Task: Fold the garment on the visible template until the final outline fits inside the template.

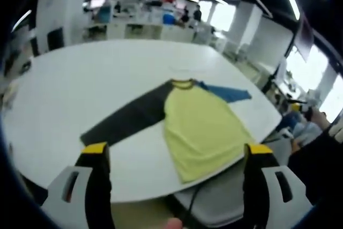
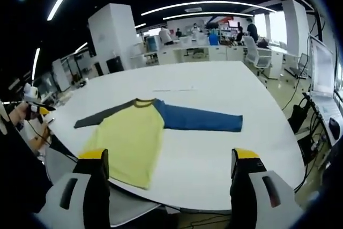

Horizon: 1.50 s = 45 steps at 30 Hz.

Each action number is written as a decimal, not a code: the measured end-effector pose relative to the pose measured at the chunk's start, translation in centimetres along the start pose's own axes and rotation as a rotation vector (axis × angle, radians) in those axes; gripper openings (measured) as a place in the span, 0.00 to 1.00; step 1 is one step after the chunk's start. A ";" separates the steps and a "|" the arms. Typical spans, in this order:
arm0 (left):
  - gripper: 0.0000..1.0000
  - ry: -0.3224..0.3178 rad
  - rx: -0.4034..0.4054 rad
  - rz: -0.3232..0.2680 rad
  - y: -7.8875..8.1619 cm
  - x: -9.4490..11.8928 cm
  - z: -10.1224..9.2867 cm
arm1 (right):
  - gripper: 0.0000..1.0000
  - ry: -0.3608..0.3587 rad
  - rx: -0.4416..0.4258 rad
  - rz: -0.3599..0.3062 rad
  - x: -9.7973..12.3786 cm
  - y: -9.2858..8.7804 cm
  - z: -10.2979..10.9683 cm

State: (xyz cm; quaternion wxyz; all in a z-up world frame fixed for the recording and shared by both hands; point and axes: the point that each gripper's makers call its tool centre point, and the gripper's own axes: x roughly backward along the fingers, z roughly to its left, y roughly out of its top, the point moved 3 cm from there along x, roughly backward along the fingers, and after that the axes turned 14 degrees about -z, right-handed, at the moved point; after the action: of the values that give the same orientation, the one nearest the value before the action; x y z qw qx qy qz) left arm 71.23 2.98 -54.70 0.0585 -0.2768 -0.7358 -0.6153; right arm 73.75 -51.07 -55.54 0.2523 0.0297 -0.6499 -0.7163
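The left gripper [image 1: 174, 156] hangs released above the near edge of the white table [image 1: 69, 89], jaws spread wide with nothing between them, and the right gripper [image 2: 169, 162] is likewise spread and empty over its own side of the table [image 2: 225, 89]. Beyond them the long-sleeved shirt [image 1: 201, 124] lies flat and unfolded (yellow body, one dark grey sleeve, one blue sleeve [image 2: 195, 119]), its hem at the near table edge, its collar pointing away toward the faint template lines [image 2: 171, 89].
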 end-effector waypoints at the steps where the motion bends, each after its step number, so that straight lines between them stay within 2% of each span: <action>1: 1.00 -0.001 0.003 -0.001 0.0 -0.1 -0.1 | 0.90 0.006 -0.007 -0.005 -0.1 0.1 0.0; 4: 1.00 -0.006 0.009 -0.006 0.0 -0.4 -0.4 | 0.83 0.021 -0.026 -0.011 -0.6 0.2 -0.1; 10: 1.00 -0.014 0.016 -0.002 -0.1 -1.0 -0.9 | 0.82 0.020 -0.022 0.003 -2.3 0.2 -1.5; 14: 1.00 -0.012 0.018 0.009 -0.2 -1.3 -1.1 | 0.77 0.011 -0.033 0.010 -3.9 -0.1 -2.9; 18: 1.00 -0.009 0.021 0.020 -0.2 -1.5 -1.3 | 0.75 0.010 -0.088 -0.008 -5.7 0.0 -3.8; 20: 1.00 -0.005 0.022 0.024 -0.2 -1.6 -1.2 | 0.73 0.009 -0.085 -0.003 -6.3 -0.1 -4.2; 23: 0.99 0.004 0.025 0.033 -0.1 -2.0 -0.9 | 0.70 -0.005 -0.084 0.019 -7.8 -0.6 -5.1; 25: 0.99 0.009 0.020 0.043 0.0 -2.3 -0.7 | 0.68 0.005 -0.039 0.063 -8.6 -1.1 -5.7; 28: 0.99 0.012 0.023 0.046 0.2 -2.8 -0.6 | 0.67 0.002 -0.032 0.079 -10.0 -1.4 -6.5; 32: 0.99 0.014 0.028 0.051 0.3 -3.7 -0.4 | 0.65 -0.012 -0.049 0.081 -11.8 -1.6 -8.2; 37: 0.99 0.011 0.026 0.072 -0.2 -5.0 -0.6 | 0.63 -0.039 -0.070 0.087 -13.9 -2.4 -10.9; 40: 0.99 0.012 0.037 0.081 -0.5 -5.4 -0.1 | 0.60 -0.076 -0.071 0.084 -14.8 -2.9 -12.8; 45: 0.99 0.033 0.043 0.093 -0.7 -5.6 0.3 | 0.56 -0.132 -0.062 0.052 -15.9 -2.7 -15.6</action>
State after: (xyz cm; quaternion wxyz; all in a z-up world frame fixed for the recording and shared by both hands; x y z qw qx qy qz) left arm 75.66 1.36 -57.75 0.1051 -0.2992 -0.7342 -0.6003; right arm 92.46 -58.92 -64.99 0.2283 -0.0425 -0.6432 -0.7297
